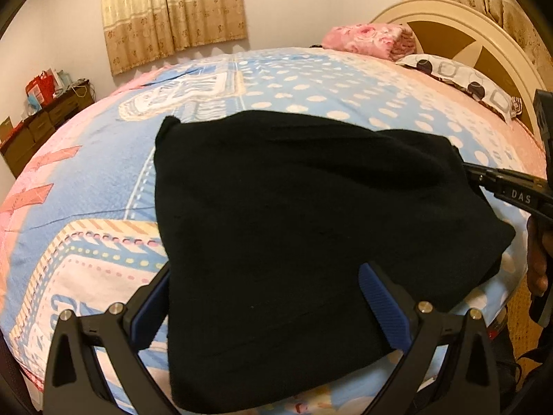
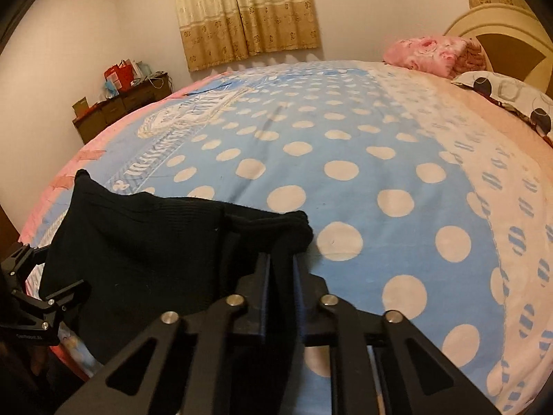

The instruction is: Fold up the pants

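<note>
The black pants (image 1: 293, 228) lie folded on the bed's near edge, on the blue dotted bedspread (image 1: 311, 79). My left gripper (image 1: 266, 297) is open, its blue-padded fingers (image 1: 383, 307) spread wide over the near part of the pants. My right gripper (image 2: 281, 269) is shut on a bunched edge of the pants (image 2: 145, 252); the black cloth runs between its pads. In the left wrist view the right gripper (image 1: 473, 176) pinches the pants' right side. The left gripper (image 2: 41, 297) shows at the far left of the right wrist view.
A pink folded blanket (image 1: 366, 39) and a spotted pillow (image 1: 463, 81) lie at the cream headboard (image 1: 459, 31) on the right. A dark wooden dresser (image 1: 38, 128) with bags stands by the far left wall. Curtains (image 1: 172, 10) hang behind the bed.
</note>
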Demonstrator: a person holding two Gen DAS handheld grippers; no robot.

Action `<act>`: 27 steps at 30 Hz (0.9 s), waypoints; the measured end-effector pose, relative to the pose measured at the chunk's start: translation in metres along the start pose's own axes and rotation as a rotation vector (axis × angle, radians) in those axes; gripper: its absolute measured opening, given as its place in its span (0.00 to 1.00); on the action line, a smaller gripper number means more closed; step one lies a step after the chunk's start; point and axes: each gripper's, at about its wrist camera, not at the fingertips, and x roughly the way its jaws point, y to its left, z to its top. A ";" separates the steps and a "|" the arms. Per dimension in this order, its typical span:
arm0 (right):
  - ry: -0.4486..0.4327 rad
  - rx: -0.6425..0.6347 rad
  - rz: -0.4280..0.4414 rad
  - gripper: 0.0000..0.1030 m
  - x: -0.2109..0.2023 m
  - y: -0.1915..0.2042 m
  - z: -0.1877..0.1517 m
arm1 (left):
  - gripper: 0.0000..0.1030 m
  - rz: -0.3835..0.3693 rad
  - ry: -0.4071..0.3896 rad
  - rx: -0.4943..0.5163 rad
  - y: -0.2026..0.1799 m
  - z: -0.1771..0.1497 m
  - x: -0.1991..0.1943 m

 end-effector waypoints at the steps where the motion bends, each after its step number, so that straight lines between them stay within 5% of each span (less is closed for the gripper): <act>1: 0.006 0.003 0.001 0.10 0.000 -0.003 0.000 | 1.00 -0.002 0.001 -0.002 0.001 0.000 0.000; 20: 0.020 0.079 0.016 0.11 -0.003 -0.017 0.000 | 1.00 -0.001 -0.009 0.003 0.010 -0.001 -0.011; 23: -0.042 0.090 0.028 0.25 -0.027 -0.012 0.008 | 1.00 0.020 -0.043 0.016 0.011 0.000 -0.018; 25: -0.064 0.113 0.095 0.57 -0.038 -0.009 0.013 | 1.00 0.020 -0.049 0.004 0.014 0.002 -0.019; 27: -0.053 0.126 0.150 0.64 -0.037 -0.003 0.013 | 1.00 0.018 -0.038 -0.006 0.018 0.002 -0.016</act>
